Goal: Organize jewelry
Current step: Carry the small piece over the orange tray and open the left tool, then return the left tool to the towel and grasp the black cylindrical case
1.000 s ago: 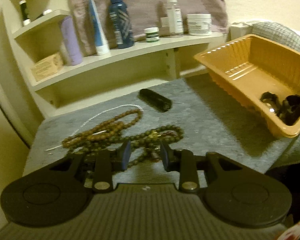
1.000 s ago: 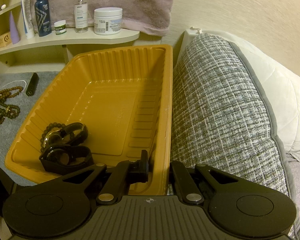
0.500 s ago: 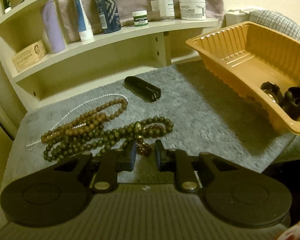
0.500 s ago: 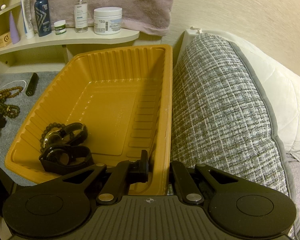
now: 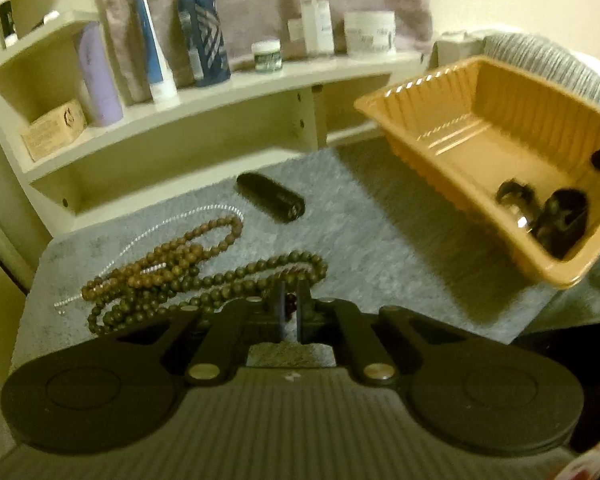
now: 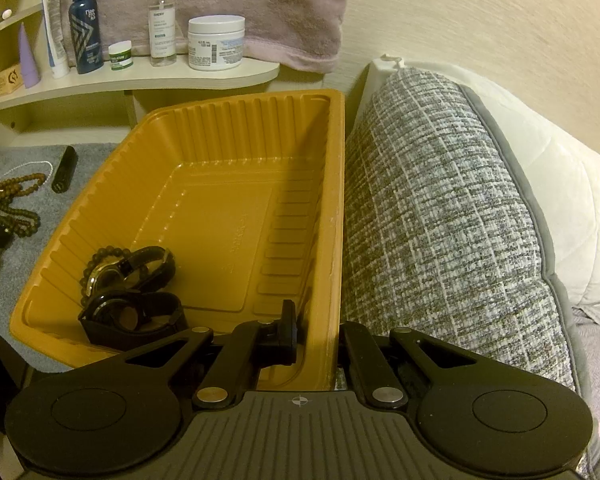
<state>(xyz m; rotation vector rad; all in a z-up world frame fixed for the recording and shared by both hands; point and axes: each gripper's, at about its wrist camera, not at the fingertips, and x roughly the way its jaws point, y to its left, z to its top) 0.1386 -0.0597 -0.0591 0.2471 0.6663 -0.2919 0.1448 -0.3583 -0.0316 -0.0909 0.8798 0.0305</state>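
My left gripper [image 5: 290, 300] is shut on a small dark red bead piece [image 5: 290, 303] at the near end of the green bead necklace [image 5: 220, 284] on the grey mat [image 5: 380, 240]. A brown bead necklace [image 5: 180, 256] and a thin white bead strand [image 5: 172, 224] lie beside it. My right gripper [image 6: 316, 320] is shut on the near right wall of the orange tray [image 6: 336, 208] and holds it tilted. Two dark watches and a bead bracelet [image 6: 130, 292] lie in the tray's near left corner. The tray also shows in the left wrist view [image 5: 420, 128].
A black cylinder [image 5: 270, 197] lies on the mat behind the necklaces. A cream shelf [image 5: 228, 92] with bottles and jars stands at the back. A grey woven cushion [image 6: 440, 220] and a white pillow [image 6: 560, 200] press against the tray's right side.
My left gripper's fingers have closed from wide open to nearly touching over the dark red bead piece among the necklaces. The right gripper and tray have stayed still.
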